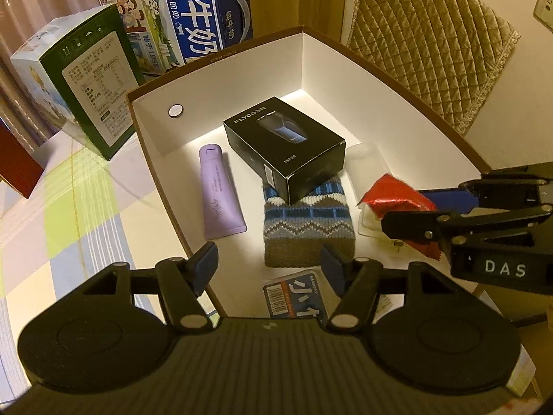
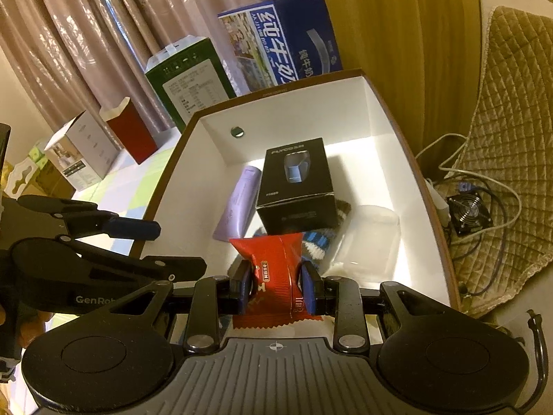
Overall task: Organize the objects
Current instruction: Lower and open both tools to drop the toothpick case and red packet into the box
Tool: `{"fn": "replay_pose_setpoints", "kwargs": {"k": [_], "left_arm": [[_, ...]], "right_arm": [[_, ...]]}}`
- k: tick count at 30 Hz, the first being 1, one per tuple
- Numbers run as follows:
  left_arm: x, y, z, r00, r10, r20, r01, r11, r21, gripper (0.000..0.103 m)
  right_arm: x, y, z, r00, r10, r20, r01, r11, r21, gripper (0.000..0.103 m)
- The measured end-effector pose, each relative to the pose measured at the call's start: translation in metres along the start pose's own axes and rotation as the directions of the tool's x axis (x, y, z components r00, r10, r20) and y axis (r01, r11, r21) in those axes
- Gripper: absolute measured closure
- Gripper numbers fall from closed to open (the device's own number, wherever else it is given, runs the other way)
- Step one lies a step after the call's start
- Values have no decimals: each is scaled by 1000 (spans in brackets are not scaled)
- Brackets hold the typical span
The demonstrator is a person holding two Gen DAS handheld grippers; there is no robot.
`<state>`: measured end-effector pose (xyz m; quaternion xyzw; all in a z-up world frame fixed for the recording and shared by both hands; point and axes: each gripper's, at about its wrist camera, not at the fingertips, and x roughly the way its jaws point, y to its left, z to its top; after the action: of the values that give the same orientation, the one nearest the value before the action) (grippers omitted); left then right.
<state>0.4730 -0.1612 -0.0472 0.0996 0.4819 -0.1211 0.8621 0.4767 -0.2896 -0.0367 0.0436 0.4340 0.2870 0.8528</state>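
A white open box with a brown rim point(image 1: 155, 159) point(image 2: 387, 124) holds a black shaver carton point(image 1: 287, 145) point(image 2: 297, 183), a purple tube point(image 1: 219, 193) point(image 2: 238, 204), a knitted pouch point(image 1: 307, 228) point(image 2: 321, 242) and a clear plastic cup point(image 2: 373, 242). My right gripper point(image 2: 276, 287) is shut on a red snack packet point(image 2: 273, 263) and holds it over the box's near side; the packet also shows in the left wrist view point(image 1: 394, 197). My left gripper point(image 1: 269, 269) is open and empty above the box's near left edge, over a blue-and-orange packet point(image 1: 293, 294).
A blue milk carton point(image 1: 179, 10) point(image 2: 283, 38) and a green carton point(image 1: 86, 76) point(image 2: 193, 79) stand behind the box on a checked cloth point(image 1: 69, 214). A red box point(image 2: 129, 131) and a white box point(image 2: 83, 152) stand farther left. Cables and a fan point(image 2: 470, 214) lie at the right.
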Motion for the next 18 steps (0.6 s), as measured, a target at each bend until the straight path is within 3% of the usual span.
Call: {"fn": "replay_pose_setpoints", "kwargs": {"k": [1,2,4,9,18], "left_arm": [[0,0,0,1000,0,1,0,1000,0,42],[-1,0,-1,1000,-1,2,1,1000,0,41],[-1,-1,-1,1000,-4,5,4,1000,3,38],[-4,-2,-2,1000,-9,9,8,1000,3,34],[-12,-4,-5,999,-26,21,26,1000,-3,27]], "right_arm": [[0,1,0,1000,-1,3,1,1000,0,70],[0,2,0,1000,-4,7,4,1000,-1,55],[-2,1,1,999,-20,26,20,1000,3,45],[-8,-2,3,999,-30,37,30,1000,6,40],[-26,-3,0,996,-64,62,65,998,-12,19]]}}
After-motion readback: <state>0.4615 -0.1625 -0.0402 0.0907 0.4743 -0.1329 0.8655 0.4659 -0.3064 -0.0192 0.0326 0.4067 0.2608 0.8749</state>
